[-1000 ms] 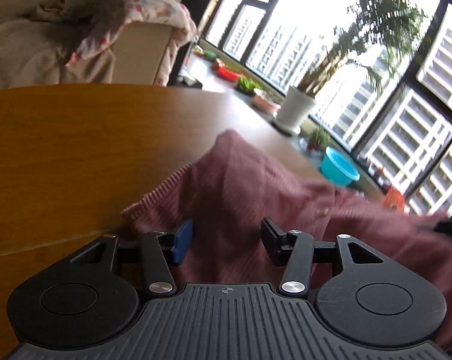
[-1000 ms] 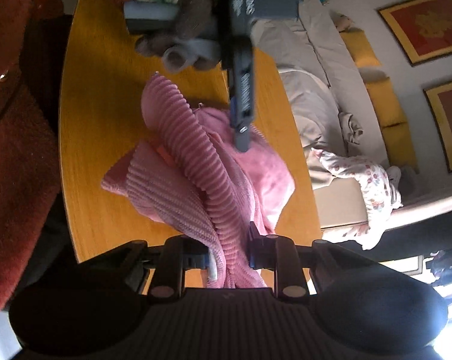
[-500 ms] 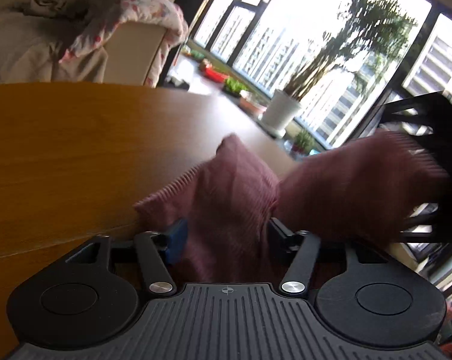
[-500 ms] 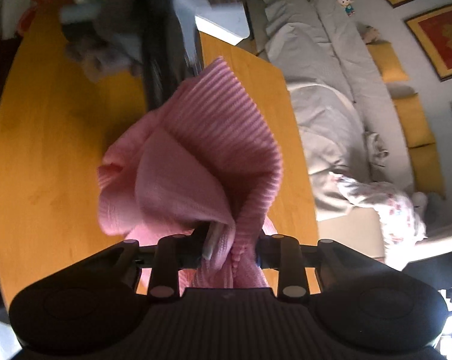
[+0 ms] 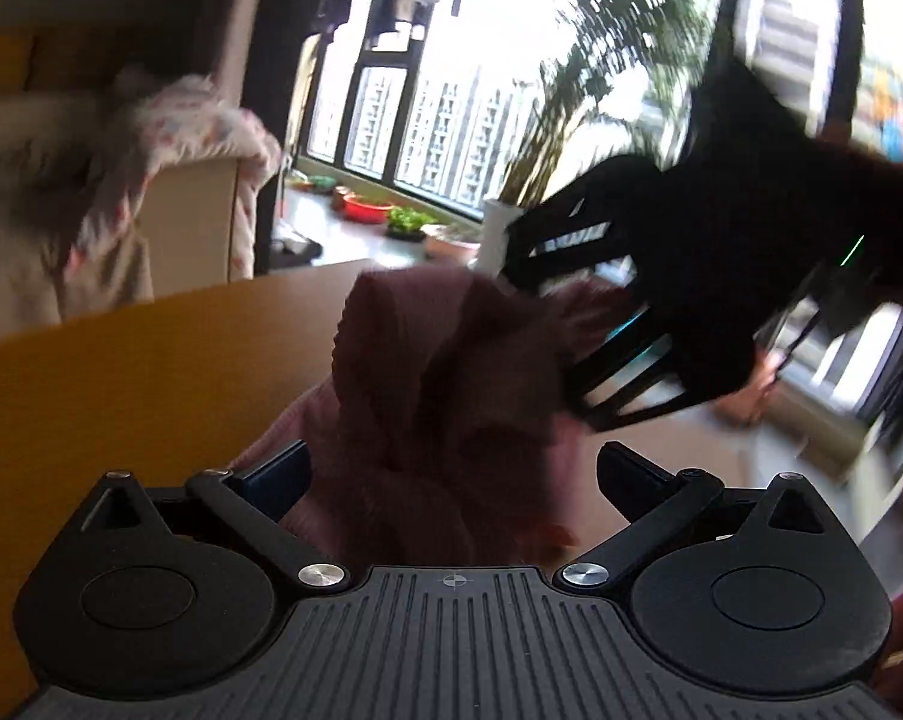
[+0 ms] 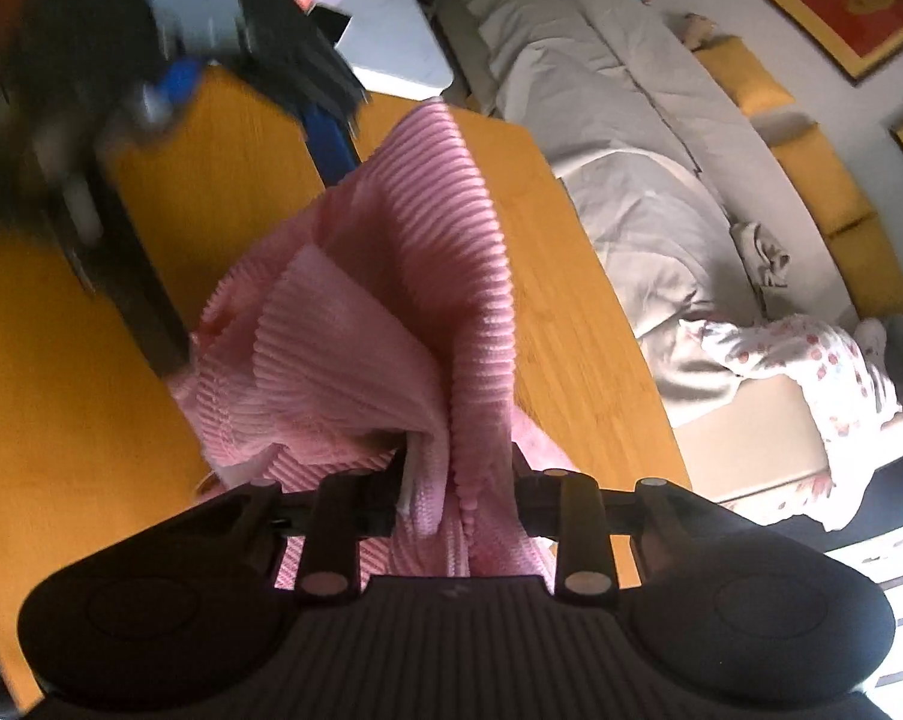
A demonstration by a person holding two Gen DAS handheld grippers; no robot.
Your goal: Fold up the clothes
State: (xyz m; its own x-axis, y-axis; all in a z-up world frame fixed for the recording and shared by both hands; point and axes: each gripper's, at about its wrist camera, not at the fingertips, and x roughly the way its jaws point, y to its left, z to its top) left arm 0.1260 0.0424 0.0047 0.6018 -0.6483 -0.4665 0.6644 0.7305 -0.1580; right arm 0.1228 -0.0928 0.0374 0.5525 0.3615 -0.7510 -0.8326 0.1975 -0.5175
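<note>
1. Nearest to me in the right wrist view, my right gripper [image 6: 454, 495] is clamped on a bunched edge of the pink ribbed garment [image 6: 385, 324]; the cloth passes between its pads and fans out beyond them.

2. In the left wrist view, my left gripper [image 5: 451, 471] has its jaws opening and standing wide apart. A heap of the garment lies between them, but I see neither pad pressing on it, so I judge that hand has let go.

3. The garment is partly lifted by my right hand and hangs over the wooden desk [image 6: 577, 312], toward its far edge on the sofa side; the lower folds seem to rest on the desk top.

4. Progress, as I judge it: early to middle. The cloth is gathered and crumpled, with no flat, squared fold showing. It is yet to be spread, folded and laid down.

5. Only the right view shows the desk's outline, the ribbing and the left gripper beyond the cloth, blurred, with its blue pads.

6. Only the left view shows my right gripper from outside, dark against the window [image 5: 439, 120], and the potted plant [image 5: 577, 138] behind it.

7. Farthest off, the right view gives the grey sofa [image 6: 631, 138] beyond the desk.
</note>
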